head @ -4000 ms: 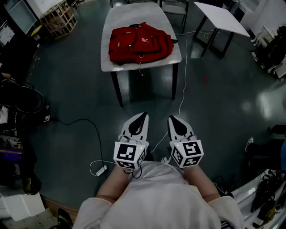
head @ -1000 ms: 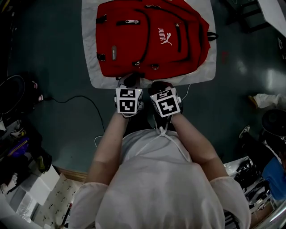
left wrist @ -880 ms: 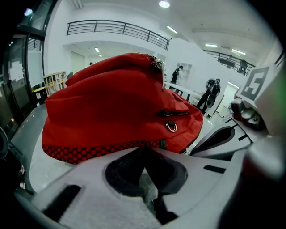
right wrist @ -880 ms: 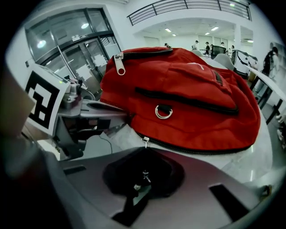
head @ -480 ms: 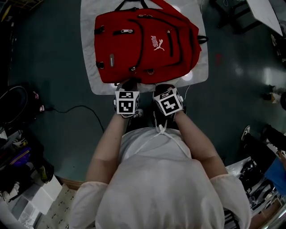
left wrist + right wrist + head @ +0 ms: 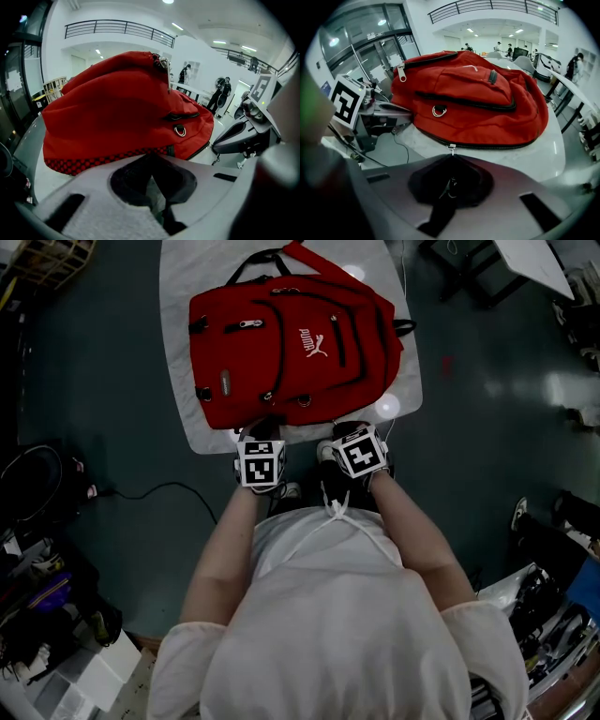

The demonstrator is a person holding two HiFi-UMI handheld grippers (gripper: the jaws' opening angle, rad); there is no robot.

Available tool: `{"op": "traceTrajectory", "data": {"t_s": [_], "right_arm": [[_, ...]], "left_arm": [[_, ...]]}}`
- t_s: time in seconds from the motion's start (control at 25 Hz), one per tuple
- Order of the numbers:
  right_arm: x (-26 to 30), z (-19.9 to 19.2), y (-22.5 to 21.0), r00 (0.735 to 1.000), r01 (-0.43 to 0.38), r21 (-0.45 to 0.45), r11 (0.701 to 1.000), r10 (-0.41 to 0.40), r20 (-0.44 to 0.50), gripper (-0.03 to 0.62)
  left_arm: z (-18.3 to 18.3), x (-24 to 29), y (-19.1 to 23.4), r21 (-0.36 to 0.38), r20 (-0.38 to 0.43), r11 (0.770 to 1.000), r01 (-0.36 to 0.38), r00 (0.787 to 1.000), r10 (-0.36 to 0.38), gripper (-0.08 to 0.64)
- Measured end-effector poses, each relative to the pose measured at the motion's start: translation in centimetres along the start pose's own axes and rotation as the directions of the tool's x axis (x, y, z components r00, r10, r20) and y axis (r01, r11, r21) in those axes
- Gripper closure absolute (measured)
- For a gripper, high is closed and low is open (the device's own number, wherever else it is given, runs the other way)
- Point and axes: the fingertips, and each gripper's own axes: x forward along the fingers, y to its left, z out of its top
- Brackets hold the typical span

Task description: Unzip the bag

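Observation:
A red backpack (image 6: 291, 343) lies flat on a white table (image 6: 178, 296), its bottom edge toward me. Both grippers sit at the table's near edge, just short of the bag. My left gripper (image 6: 262, 429) is shut and empty; in the left gripper view its tips (image 6: 151, 157) point at the bag's checked bottom seam (image 6: 108, 157). My right gripper (image 6: 345, 432) is shut too. In the right gripper view a small metal zipper pull (image 6: 451, 148) hangs from the black zip line right at its tips (image 6: 451, 158), not visibly clamped. A metal ring (image 6: 438, 110) sits higher on the bag.
A second white table (image 6: 534, 259) stands at the upper right. A black cable (image 6: 159, 491) runs over the dark floor on the left, near clutter (image 6: 37, 615). The table's bare corner (image 6: 403, 395) lies to the right of the bag. People stand far off in both gripper views.
Four seconds ago I stood well back from the table; now both grippers are at its near edge by the bag. The right gripper has shifted a little to the right; the left has stayed.

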Motion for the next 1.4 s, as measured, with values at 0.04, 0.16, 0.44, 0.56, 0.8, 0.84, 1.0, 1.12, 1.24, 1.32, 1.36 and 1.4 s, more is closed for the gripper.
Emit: {"op": "traceTrajectory", "data": {"t_s": [0.04,0.16,0.44,0.56,0.8,0.84,1.0,1.12,1.24,1.32,1.36,1.4], "right_arm": [[0.0,-0.1,-0.2,1.000,0.000,0.005,1.000,0.000,-0.003,0.565],[-0.3,-0.2,-0.8,1.000,0.012,0.013,1.000,-0.011,-0.007,0.566],[-0.9,-0.7,-3.8,0.999,0.046,0.029,0.999,-0.046,0.000,0.566],[-1.0,-0.9,-4.5,0.999,0.033,0.050,0.998,-0.033,-0.006,0.565],[-1.9,-1.0,-7.3,0.996,0.084,0.032,0.996,-0.083,-0.016,0.565],[-1.8,-1.0,-7.5,0.997,0.077,0.040,0.996,-0.076,-0.013,0.565],[-2.1,-1.2,-8.2,0.998,0.064,0.058,0.996,-0.062,-0.031,0.565],[-2.2,-1.1,-9.0,0.997,0.067,0.030,0.997,-0.066,-0.030,0.566],[-2.5,-1.2,-10.2,0.997,0.072,0.025,0.997,-0.072,-0.030,0.566],[-2.7,-1.2,-10.9,0.997,0.074,0.018,0.997,-0.074,-0.028,0.566],[-2.7,-1.0,-11.1,0.997,0.069,0.008,0.998,-0.069,-0.023,0.566],[-2.7,-0.9,-11.3,0.998,0.064,0.001,0.998,-0.064,-0.020,0.566]], "left_arm": [[0.0,0.0,0.0,-0.001,-0.001,1.000,0.003,1.000,-0.003,0.540],[0.0,0.0,0.0,-0.006,-0.006,1.000,0.016,1.000,-0.017,0.540],[0.0,-0.1,0.1,0.005,-0.008,1.000,0.008,1.000,-0.008,0.540],[0.1,0.0,0.1,0.010,-0.007,1.000,0.005,1.000,-0.005,0.540],[0.0,-0.1,0.1,0.003,-0.011,1.000,0.000,1.000,0.000,0.540],[0.0,-0.1,0.1,0.002,-0.011,1.000,-0.001,1.000,0.001,0.540],[0.0,0.0,0.1,0.008,-0.011,1.000,-0.014,1.000,0.014,0.540],[0.0,-0.1,0.2,0.007,-0.010,1.000,-0.022,1.000,0.022,0.540],[0.0,-0.1,0.1,-0.001,-0.005,0.999,-0.033,0.999,0.033,0.540],[0.0,-0.2,0.1,-0.008,-0.002,0.999,-0.037,0.999,0.037,0.540],[0.0,-0.2,0.2,-0.010,-0.001,0.999,-0.040,0.999,0.040,0.540],[0.0,-0.2,0.2,-0.012,0.000,0.999,-0.043,0.999,0.043,0.540]]}}
